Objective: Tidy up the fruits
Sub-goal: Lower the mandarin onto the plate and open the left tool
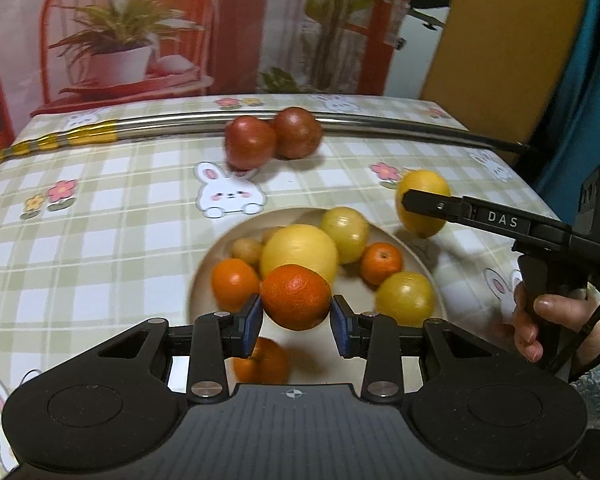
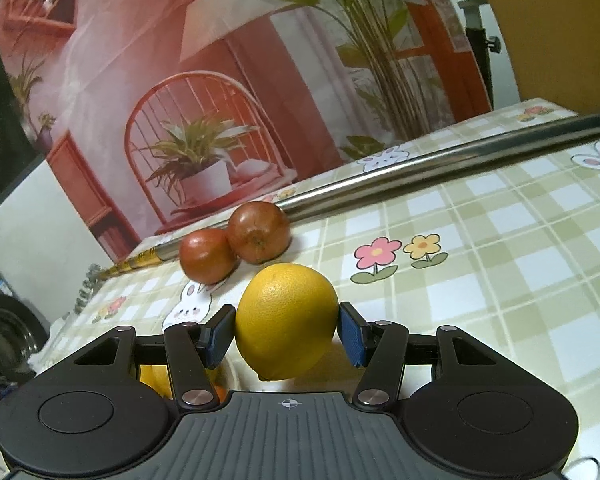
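My left gripper [image 1: 296, 320] is shut on an orange mandarin [image 1: 296, 296] and holds it above the near rim of a beige plate [image 1: 414, 245]. The plate holds several yellow and orange fruits, among them a big yellow one [image 1: 300, 254]. Another mandarin [image 1: 262, 362] shows under the left fingers. My right gripper [image 2: 286, 336] is shut on a yellow lemon-like fruit [image 2: 286, 320]; in the left wrist view this gripper [image 1: 410, 202] holds the fruit [image 1: 424, 204] just right of the plate. Two red-brown fruits [image 1: 274, 136] [image 2: 236, 246] lie on the cloth behind.
A checked tablecloth with rabbits and flowers [image 1: 100, 220] covers the table. A metal rod [image 1: 380, 124] [image 2: 440, 160] lies across the far side. A printed backdrop stands behind. The person's hand [image 1: 540, 320] is at the right.
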